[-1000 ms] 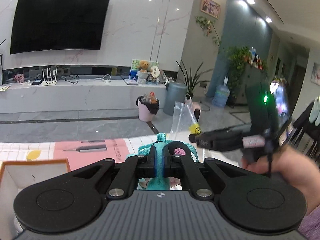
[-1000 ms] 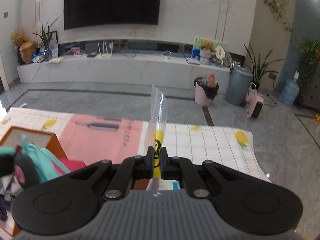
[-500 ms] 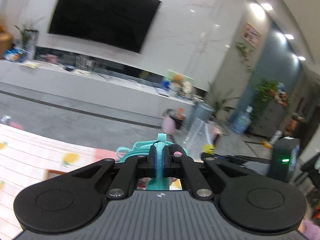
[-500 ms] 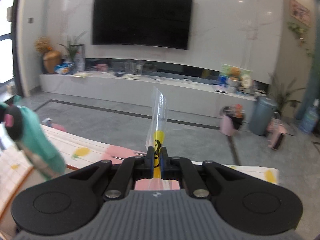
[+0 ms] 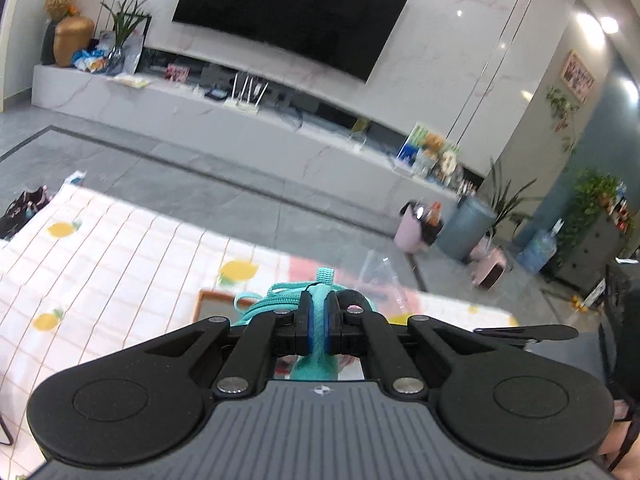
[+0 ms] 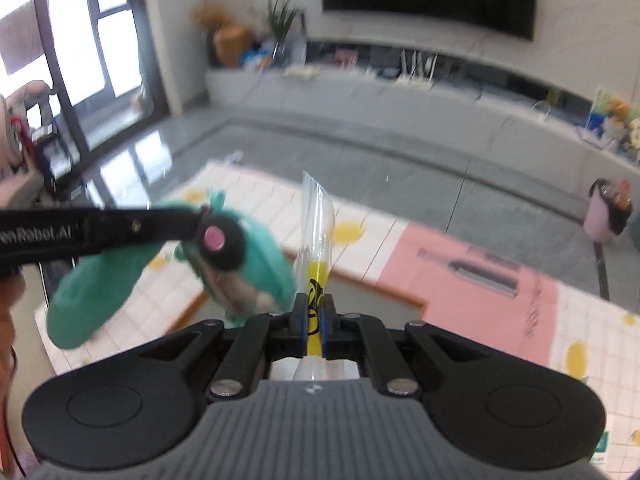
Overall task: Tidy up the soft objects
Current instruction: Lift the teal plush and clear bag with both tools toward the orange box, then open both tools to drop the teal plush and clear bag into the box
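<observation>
While clamped: teal pouch (image 5: 316, 320) between left gripper (image 5: 318, 322) pads.

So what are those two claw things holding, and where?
Left gripper pinches the teal plush toy by its fabric strap; right gripper clamps the clear plastic bag at its yellow-printed edge.

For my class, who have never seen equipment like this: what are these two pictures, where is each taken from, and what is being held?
No robot arm is at work. A person holds a hand tool in each hand, each ending in a two-fingered claw with a wide-angle camera looking forward along the fingers.

The left camera shows the left claw shut on a teal soft toy. The right camera shows the right claw shut on a clear plastic bag with a yellow strip; the toy hangs to its left.

Below lies a checked tablecloth with lemon prints, bearing a pink sheet and an orange-rimmed box. Behind is a living room with a television.
</observation>
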Available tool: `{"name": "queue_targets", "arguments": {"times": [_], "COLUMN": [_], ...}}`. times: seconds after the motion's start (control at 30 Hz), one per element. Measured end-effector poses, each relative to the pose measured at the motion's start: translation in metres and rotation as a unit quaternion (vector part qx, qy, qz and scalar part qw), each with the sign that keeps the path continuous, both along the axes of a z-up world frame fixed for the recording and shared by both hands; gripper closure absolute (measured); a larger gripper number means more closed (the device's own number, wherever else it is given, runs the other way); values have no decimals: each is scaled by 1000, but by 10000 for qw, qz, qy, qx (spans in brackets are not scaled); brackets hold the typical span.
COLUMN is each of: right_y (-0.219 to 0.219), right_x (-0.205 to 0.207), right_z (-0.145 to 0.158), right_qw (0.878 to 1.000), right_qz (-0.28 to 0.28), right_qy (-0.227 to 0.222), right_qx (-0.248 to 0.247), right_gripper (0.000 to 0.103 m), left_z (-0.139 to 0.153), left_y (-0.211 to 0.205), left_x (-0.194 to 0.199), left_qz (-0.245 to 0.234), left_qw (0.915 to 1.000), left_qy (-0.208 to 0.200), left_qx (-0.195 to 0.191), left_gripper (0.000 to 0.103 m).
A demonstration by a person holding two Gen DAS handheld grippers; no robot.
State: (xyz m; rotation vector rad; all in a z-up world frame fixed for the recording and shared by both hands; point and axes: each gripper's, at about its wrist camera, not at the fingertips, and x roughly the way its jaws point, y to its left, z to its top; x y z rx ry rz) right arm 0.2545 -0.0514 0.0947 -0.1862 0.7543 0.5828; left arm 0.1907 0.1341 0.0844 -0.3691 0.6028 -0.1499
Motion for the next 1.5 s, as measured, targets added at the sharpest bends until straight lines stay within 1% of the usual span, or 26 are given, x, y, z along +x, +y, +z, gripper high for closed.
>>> {"name": "queue_targets", "arguments": {"times": [0.13, 0.3, 0.37, 0.4, 0.47, 0.53, 0.63, 0.7, 0.73, 0.8, 0.83, 0.87, 0.9, 0.93, 0.97, 1.03, 1.07, 1.1, 1.13, 1.23, 1.37, 1.5], "right_y": [17, 26, 32, 35, 38, 39, 42, 44, 43, 44, 44, 44, 44, 43, 42, 41, 40, 39, 38, 39, 43, 47], "right_x": [9, 15, 15, 13, 9, 11, 11, 13, 16, 18, 18, 19, 20, 22, 22, 22, 22, 22, 21, 20, 17, 12], "right_z": [-38, -82, -100, -108, -116, -119, -121, -123, -122, -123, -124, -125, -126, -127, -128, -129, -130, -129, -129, -127, -125, -123], "right_qw": [9989, 9942, 9904, 9879, 9859, 9863, 9844, 9837, 9840, 9833, 9820, 9813, 9810, 9807, 9805, 9793, 9789, 9789, 9792, 9784, 9766, 9754], "right_qz": [84, 210, 276, 365, 510, 575, 486, 463, 420, 374, 383, 368, 352, 333, 312, 276, 273, 282, 295, 264, 295, 294], "right_qy": [360, 666, 718, 667, 566, 610, 434, 366, 327, 173, 155, 145, 159, 197, 214, 221, 233, 233, 217, 207, 186, 241], "right_qx": [-278, -824, -1153, -1350, -1492, -1420, -1637, -1696, -1699, -1774, -1843, -1885, -1903, -1915, -1928, -1992, -2012, -2009, -1998, -2040, -2120, -2173], "right_gripper": [100, 100, 100, 100, 100, 100, 100, 100, 100, 100, 100, 100, 100, 100, 100, 100, 100, 100, 100, 100, 100, 100], "left_z": [-19, -44, -54, -60, -72, -83, -90, -92, -92, -92, -92, -92, -93, -94, -96, -98, -98, -98, -96, -88, -79, -73], "left_y": [15, 19, 16, 13, 9, 7, 0, -3, -4, -6, -7, -7, -6, -5, -3, 5, 11, 18, 22, 32, 43, 50], "left_x": [-4, -3, 0, 2, 4, 3, 3, 5, 5, 5, 5, 5, 6, 7, 7, 4, -1, -5, -7, -18, -30, -36], "left_qz": [-37, -120, -248, -290, -345, -433, -504, -530, -529, -393, -254, -114, -5, 51, 87, 158, 210, 300, 401, 602, 584, 563], "left_qw": [9997, 9988, 9974, 9964, 9945, 9932, 9914, 9901, 9897, 9888, 9884, 9883, 9888, 9894, 9902, 9932, 9954, 9968, 9972, 9965, 9959, 9964], "left_qy": [214, 444, 601, 680, 798, 881, 864, 855, 831, 790, 783, 769, 754, 760, 790, 769, 674, 563, 486, 358, 269, 312], "left_qx": [117, 175, 313, 413, 581, 619, 840, 975, 1038, 1200, 1275, 1309, 1288, 1234, 1147, 856, 651, 488, 405, 466, 644, 560], "left_gripper": [99, 98, 99, 99, 99, 99, 98, 97, 92, 89, 81, 66, 55, 35, 29, 28, 23, 21, 20, 20, 19, 19]}}
